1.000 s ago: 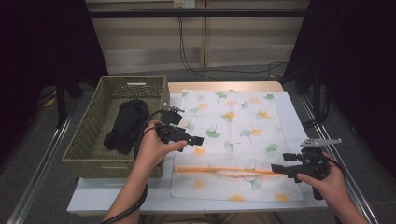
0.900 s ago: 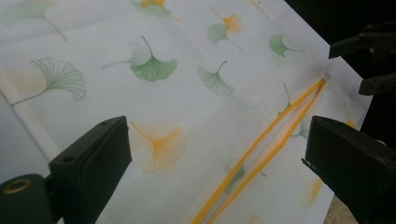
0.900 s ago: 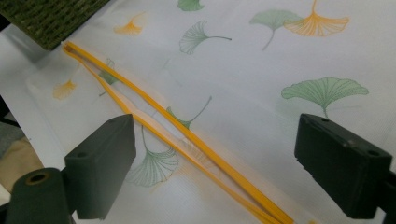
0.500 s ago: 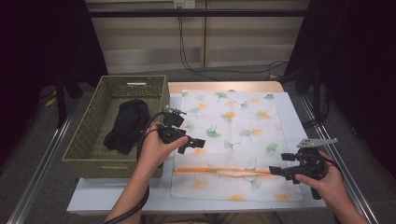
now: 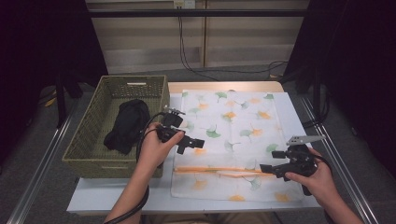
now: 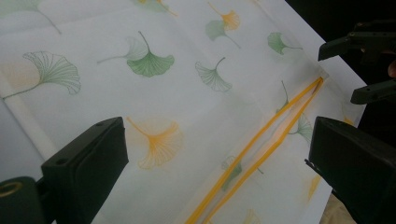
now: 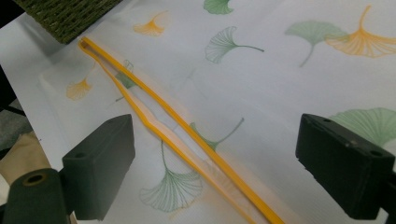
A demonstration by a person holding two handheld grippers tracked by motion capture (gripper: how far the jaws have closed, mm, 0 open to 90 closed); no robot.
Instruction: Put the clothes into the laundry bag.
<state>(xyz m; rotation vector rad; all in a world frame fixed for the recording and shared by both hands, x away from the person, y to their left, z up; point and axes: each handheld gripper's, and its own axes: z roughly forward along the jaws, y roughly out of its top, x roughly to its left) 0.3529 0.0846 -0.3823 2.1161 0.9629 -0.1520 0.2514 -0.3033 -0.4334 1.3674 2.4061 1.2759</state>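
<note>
A white bag [image 5: 233,121] printed with green and orange ginkgo leaves lies flat on the table. An orange zip strip [image 5: 219,171] runs across its near part, slightly parted [image 7: 187,126]. My left gripper [image 5: 198,142] hovers over the bag's left side, open, with the printed fabric and the zip strip [image 6: 261,149] under its wide-spread jaws [image 6: 217,140]. My right gripper [image 5: 266,169] stands open at the strip's right end, the strip passing between its jaws [image 7: 215,158]. The left gripper view also shows the right gripper [image 6: 369,65] at the top right.
A woven green basket [image 5: 84,140] sits at the table's left with a black cloth [image 5: 125,125] inside; its corner [image 7: 65,16] shows in the right gripper view. The table's near edge is close behind both hands. Cables hang at the back wall.
My right gripper has slid a little to the left along the zip strip. The left gripper has barely shifted. Both stay open.
</note>
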